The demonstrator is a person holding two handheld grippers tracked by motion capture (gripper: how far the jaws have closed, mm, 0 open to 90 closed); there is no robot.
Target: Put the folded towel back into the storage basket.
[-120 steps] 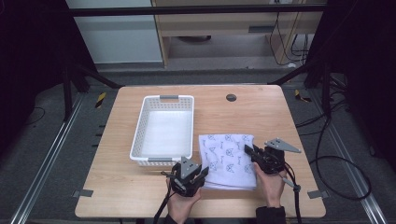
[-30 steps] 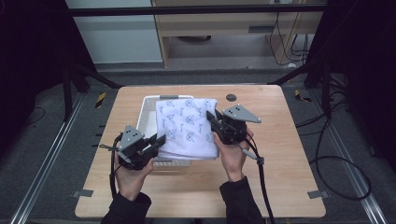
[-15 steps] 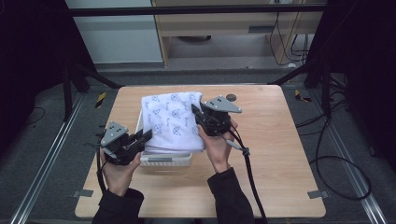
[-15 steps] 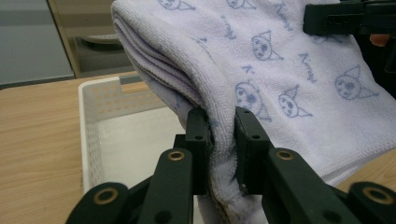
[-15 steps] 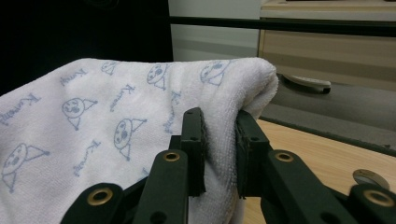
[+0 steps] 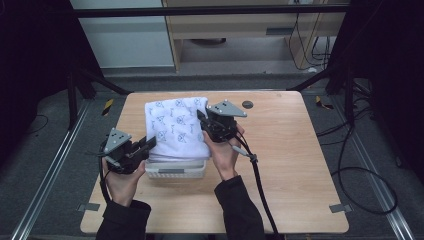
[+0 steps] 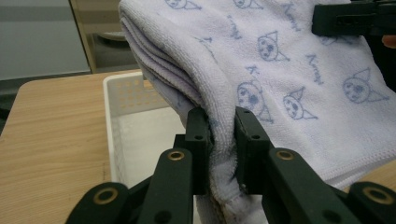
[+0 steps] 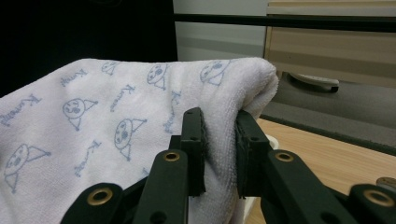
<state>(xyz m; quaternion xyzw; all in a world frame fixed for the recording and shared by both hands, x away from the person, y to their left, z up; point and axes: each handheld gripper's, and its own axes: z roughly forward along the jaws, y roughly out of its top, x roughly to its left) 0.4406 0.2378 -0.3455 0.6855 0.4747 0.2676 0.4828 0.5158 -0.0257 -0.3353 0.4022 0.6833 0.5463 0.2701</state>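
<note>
A folded white towel (image 6: 176, 127) with blue cat-face prints hangs above a white plastic basket (image 6: 175, 170) and hides most of it. My left gripper (image 6: 149, 143) is shut on the towel's near left edge (image 7: 223, 154), with the cloth pinched between its jaws. My right gripper (image 6: 201, 118) is shut on the towel's far right fold (image 8: 219, 140). In the left gripper view the basket's perforated wall (image 7: 128, 93) lies under the lifted cloth, and the right gripper's black jaw (image 7: 350, 18) grips the towel at the top right.
The wooden table (image 6: 290, 160) has bare surface right of the basket. A small dark round object (image 6: 247, 104) lies near the table's far edge. A cabinet (image 8: 336, 42) stands beyond the table, with cables on the floor (image 6: 360, 175) at the right.
Both grippers have carried the towel from the table's near right, up and left, until it is over the basket. In the last half second it has shifted slightly further over it.
</note>
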